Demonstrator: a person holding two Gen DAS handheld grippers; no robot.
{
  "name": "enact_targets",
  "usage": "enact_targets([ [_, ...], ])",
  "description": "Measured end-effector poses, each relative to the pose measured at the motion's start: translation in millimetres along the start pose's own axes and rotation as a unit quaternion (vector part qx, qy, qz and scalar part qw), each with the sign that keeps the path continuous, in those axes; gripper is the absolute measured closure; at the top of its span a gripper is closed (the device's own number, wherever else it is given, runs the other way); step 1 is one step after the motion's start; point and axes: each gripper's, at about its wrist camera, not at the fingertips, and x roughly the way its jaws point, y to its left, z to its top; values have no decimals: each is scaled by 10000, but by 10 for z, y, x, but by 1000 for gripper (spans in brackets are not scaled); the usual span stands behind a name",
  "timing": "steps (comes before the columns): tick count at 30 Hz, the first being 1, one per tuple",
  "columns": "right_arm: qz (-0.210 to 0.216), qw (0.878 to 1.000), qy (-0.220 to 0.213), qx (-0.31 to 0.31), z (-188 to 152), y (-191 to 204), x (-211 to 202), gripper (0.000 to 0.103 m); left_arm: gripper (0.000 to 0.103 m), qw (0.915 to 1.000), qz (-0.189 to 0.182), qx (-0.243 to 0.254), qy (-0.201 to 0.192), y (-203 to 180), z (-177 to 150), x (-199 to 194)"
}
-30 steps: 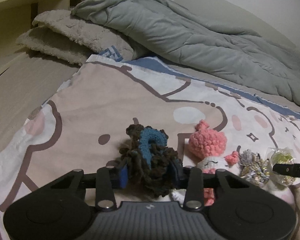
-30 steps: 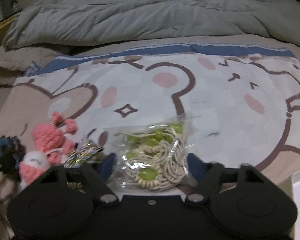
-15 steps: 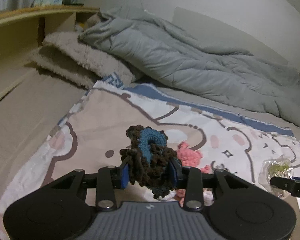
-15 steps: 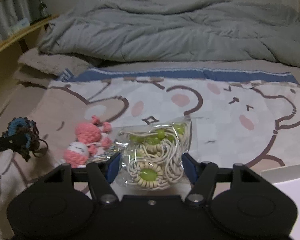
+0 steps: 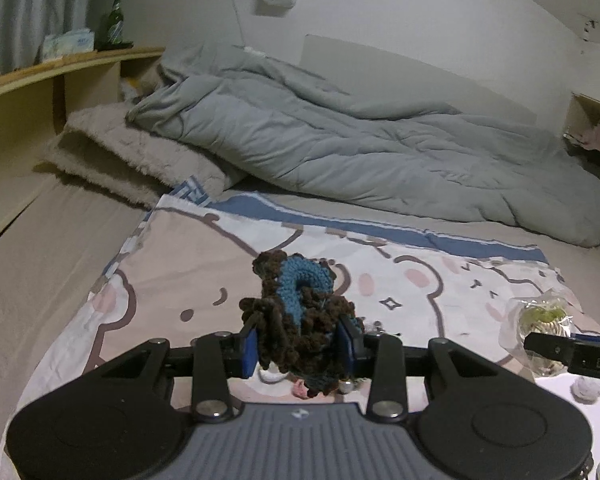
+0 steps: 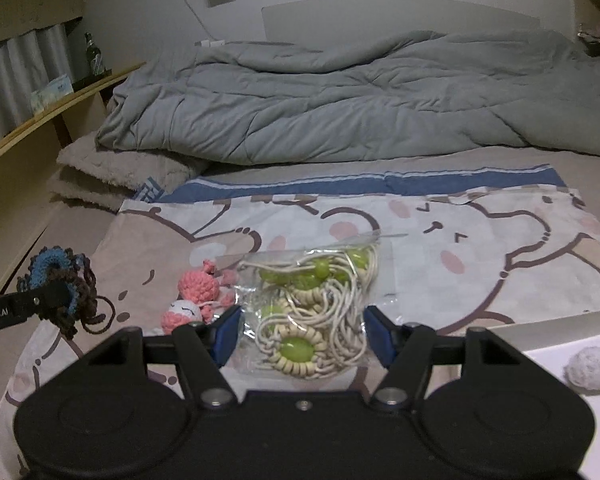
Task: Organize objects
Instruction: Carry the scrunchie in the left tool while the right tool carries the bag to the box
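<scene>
While both your grippers carry loads above the bed, the white box [image 6: 560, 344] at the lower right decides the coming move. Your right gripper [image 6: 300, 332] pinches a clear bag [image 6: 312, 304] of cords and green beads, its long axis running away from you; the box lies just to its right, so the right hand is nearer. Your left gripper [image 5: 300, 340] clamps a brown-and-blue crochet piece [image 5: 300, 312] upright, well left of the box. A pink crochet toy [image 6: 198, 296] lies on the sheet [image 6: 500, 248] between the two grippers.
</scene>
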Motion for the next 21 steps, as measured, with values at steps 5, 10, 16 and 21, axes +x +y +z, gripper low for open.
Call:
enact_targets([
  [5,-66,9999,-78,69,-24,-105,-196,37,63,9999,-97,116,-81,-178,-9,-146],
  [10,-100,9997,-186,151,-43,-239,-397,37,63,9994,-296,158,-73,-395,-29,-209],
  [16,-280,9990,-266,206,-90,-465,-638,36,63,9976,-572,371,-115,-780,-14,-279],
  [21,-488,9979,-315,275,-187,-761,-844,36,63,9945,-894,523,-172,-1153,-55,-308],
])
